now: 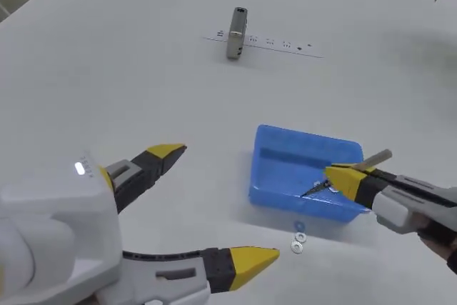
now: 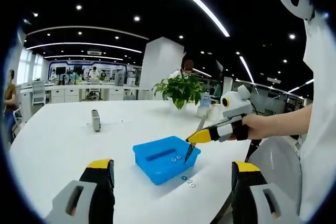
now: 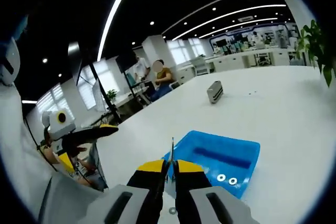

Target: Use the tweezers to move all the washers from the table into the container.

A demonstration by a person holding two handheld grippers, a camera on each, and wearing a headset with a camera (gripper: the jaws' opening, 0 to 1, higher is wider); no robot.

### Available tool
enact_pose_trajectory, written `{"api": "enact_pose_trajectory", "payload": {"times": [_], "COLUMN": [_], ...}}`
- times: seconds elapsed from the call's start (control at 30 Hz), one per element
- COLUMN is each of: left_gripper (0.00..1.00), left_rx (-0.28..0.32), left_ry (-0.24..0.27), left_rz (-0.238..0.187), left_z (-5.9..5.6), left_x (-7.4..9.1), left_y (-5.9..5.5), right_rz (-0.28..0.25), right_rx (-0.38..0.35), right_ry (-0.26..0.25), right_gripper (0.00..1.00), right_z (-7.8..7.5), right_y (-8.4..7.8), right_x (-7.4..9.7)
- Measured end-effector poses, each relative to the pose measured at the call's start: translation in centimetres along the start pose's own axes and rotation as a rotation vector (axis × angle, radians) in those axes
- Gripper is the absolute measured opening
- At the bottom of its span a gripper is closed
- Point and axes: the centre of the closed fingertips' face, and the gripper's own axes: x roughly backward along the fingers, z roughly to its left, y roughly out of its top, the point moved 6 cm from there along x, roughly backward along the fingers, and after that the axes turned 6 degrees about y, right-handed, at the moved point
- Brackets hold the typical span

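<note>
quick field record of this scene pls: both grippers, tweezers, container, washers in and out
left gripper: open, holding nothing, over the table left of the container
right gripper: shut on the tweezers
tweezers: tips pointing down into the container's near right corner; cannot tell if they hold a washer
container: blue shallow tray, flat on the white table
washers in container: two visible, side by side
washers on table: two, just outside the container's near wall
grey block: far side of the table
</note>
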Motion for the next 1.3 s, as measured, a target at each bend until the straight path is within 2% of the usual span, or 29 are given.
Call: {"api": "enact_pose_trajectory", "payload": {"times": [0.13,0.23,0.3,0.4,0.53,0.83,0.93,1.13,1.17,1.2,1.3], "left_gripper": [0.94,0.94,0.94,0.94,0.94,0.94,0.94,0.94,0.94,0.94,0.94], "left_rx": [-0.002,-0.004,-0.002,-0.004,-0.007,-0.004,-0.005,-0.011,-0.011,-0.012,-0.013], "left_ry": [-0.004,-0.005,-0.004,-0.006,-0.005,0.000,-0.003,-0.010,-0.011,-0.011,-0.013], "left_rz": [0.003,0.007,0.006,0.005,0.010,0.010,0.009,0.011,0.012,0.014,0.014], "left_z": [-0.1,-0.1,-0.1,-0.1,-0.1,0.0,-0.1,-0.3,-0.3,-0.3,-0.3], "left_x": [0.0,-0.1,-0.1,-0.1,-0.1,0.0,-0.1,-0.2,-0.2,-0.2,-0.2], "left_y": [-0.1,-0.1,-0.1,-0.1,-0.2,-0.2,-0.1,-0.1,-0.1,-0.1,-0.1], "right_rz": [0.095,0.138,0.131,0.134,0.153,0.176,0.204,0.201,0.203,0.216,0.231], "right_rx": [0.082,0.146,0.176,0.159,0.191,0.237,0.258,0.284,0.293,0.334,0.375], "right_ry": [-0.042,-0.071,-0.093,-0.102,-0.121,-0.107,-0.103,-0.100,-0.098,-0.105,-0.082], "right_gripper": [0.03,0.03,0.03,0.03,0.03,0.03,0.04,0.03,0.03,0.03,0.03], "right_z": [0.2,0.2,0.4,-0.3,-0.6,-0.6,-0.6,-0.6,-0.5,-0.6,-0.1], "right_y": [-1.9,-2.6,-2.8,-3.3,-3.6,-3.7,-4.1,-3.9,-3.9,-3.9,-4.0], "right_x": [-0.3,-0.7,-1.0,-1.3,-1.5,-1.7,-2.0,-2.0,-2.1,-2.1,-2.3]}}
